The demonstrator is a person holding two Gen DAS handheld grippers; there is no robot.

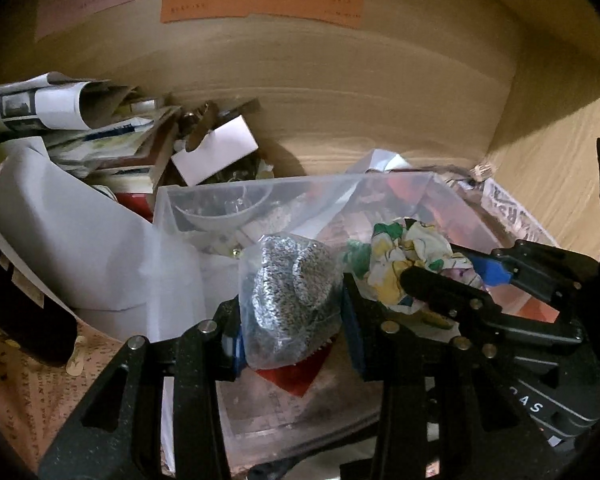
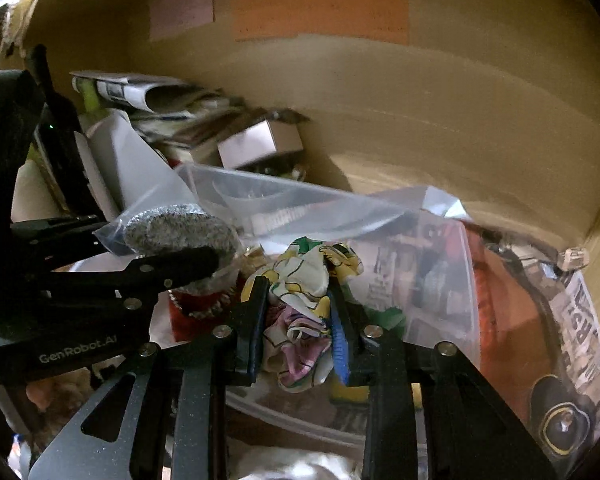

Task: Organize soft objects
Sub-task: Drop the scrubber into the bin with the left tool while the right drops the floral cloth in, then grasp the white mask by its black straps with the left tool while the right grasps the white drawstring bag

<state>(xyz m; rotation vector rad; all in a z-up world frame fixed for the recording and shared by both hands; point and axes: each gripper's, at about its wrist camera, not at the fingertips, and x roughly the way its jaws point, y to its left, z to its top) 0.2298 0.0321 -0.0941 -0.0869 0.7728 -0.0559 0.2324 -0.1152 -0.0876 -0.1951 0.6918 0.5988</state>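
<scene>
Standing upright in left gripper (image 1: 292,316): bagged scourers (image 1: 288,288); right gripper (image 2: 300,316) clutching crumpled cloth (image 2: 300,280).

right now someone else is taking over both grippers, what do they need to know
Left gripper: shut on a bagged steel wool scrubber, held above the clear plastic bin.
Right gripper: shut on a crumpled patterned cloth, also over the bin, just to the right of the scrubber.
Bin: already holds a clear bowl and mixed clutter; papers and boxes are piled to its left.
Done: both soft items are picked up.
Left: probably lower each into the bin and release; neither is set down yet.
</scene>
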